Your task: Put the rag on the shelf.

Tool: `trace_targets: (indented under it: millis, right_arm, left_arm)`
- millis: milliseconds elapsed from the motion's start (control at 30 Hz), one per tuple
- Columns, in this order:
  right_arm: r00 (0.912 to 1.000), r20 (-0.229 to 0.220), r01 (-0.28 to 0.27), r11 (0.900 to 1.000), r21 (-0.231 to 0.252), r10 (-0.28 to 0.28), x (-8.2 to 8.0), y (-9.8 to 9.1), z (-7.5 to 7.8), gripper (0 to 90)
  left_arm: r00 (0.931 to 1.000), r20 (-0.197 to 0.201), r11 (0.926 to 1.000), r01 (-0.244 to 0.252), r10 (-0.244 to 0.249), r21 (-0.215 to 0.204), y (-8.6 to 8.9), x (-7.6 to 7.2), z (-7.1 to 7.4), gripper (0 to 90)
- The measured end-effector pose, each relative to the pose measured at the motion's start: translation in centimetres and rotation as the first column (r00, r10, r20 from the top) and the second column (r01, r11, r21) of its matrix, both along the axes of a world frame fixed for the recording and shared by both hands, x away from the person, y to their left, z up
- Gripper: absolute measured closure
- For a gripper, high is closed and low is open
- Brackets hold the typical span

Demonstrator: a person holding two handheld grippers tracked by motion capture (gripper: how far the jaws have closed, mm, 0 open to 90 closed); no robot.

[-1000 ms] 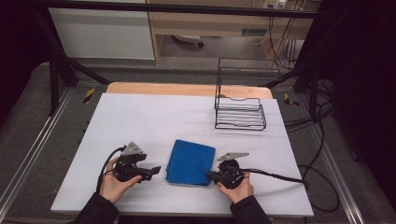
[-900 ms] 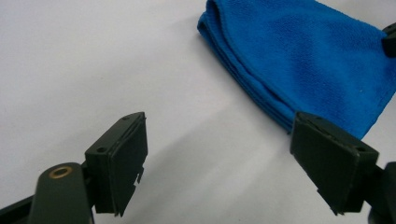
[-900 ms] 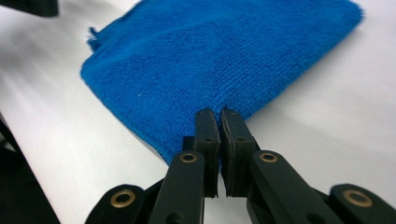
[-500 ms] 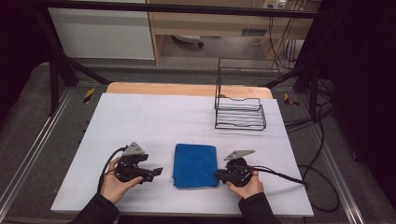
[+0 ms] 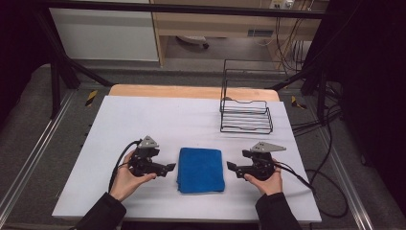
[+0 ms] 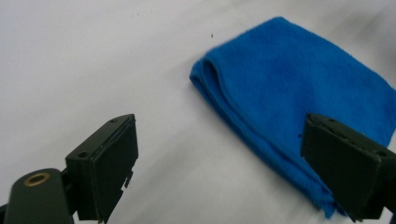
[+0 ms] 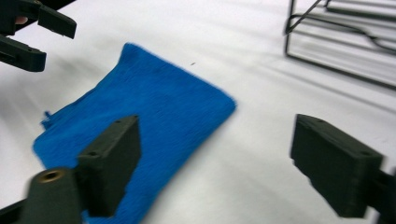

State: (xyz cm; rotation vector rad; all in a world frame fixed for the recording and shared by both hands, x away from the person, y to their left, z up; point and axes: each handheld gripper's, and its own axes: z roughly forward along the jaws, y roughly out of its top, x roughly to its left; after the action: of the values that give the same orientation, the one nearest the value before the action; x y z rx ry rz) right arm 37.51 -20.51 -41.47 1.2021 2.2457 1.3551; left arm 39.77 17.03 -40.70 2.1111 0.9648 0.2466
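Cloth: the folded blue cloth [image 5: 201, 169] lies flat on the white table [image 5: 158, 120], low in the middle of the high view, between my two grippers and touched by neither.
Cloth in my left gripper view: the blue cloth [image 6: 299, 112] fills the upper right, its folded edge running down toward my right-hand jaw, layers showing at the corner.
Cloth in my right gripper view: the blue cloth [image 7: 140, 121] sits at centre left, partly behind my left-hand jaw.
My left gripper: the left gripper [image 5: 168, 168] sits just left of the cloth in the lower left of the high view, pointing at it; in its own view [image 6: 224, 172] the jaws stand wide apart with only bare table and cloth edge beyond them, gripping nothing.
My right gripper: the right gripper [image 5: 231, 167] sits just right of the cloth, pointing back at it; its jaws have just been opening and now stand wide [image 7: 215, 172], nothing between them.
Hands: my left hand [image 5: 125, 179] and right hand [image 5: 268, 182] come in from the bottom edge, each around a gripper body.
Farther off: a black wire rack [image 5: 245, 108] stands on the table in the upper right, well apart from the cloth.
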Motion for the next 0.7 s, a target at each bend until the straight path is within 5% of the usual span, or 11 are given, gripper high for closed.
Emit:
trace_targets:
  millis: [233,433,567,700]
  right_arm:
    - [0.9999,0.005,0.01,0.9999,0.001,-0.01,0.7,-1.2,-0.9,6.0]
    - [0.9999,-0.015,0.0,0.9999,-0.017,0.0,0.6,-0.7,-1.4,6.3]
    - [0.9997,-0.023,-0.005,0.9999,-0.012,0.004,0.6,-0.5,-1.6,8.5]
    - [0.9998,-0.017,-0.009,0.9999,-0.005,0.009,0.6,-0.5,-1.5,11.2]
  left_arm:
    - [0.9986,0.042,0.9989,-0.033,0.032,0.034,-2.2,1.9,0.6,14.5]
    - [0.9973,0.001,0.9972,-0.073,0.073,0.014,-3.6,3.9,-0.5,21.2]
    - [0.9962,-0.016,0.9962,-0.085,0.085,0.018,-4.2,4.8,-1.6,35.0]
    - [0.9962,-0.049,0.9953,-0.068,0.071,0.069,-4.5,5.0,-2.6,49.5]
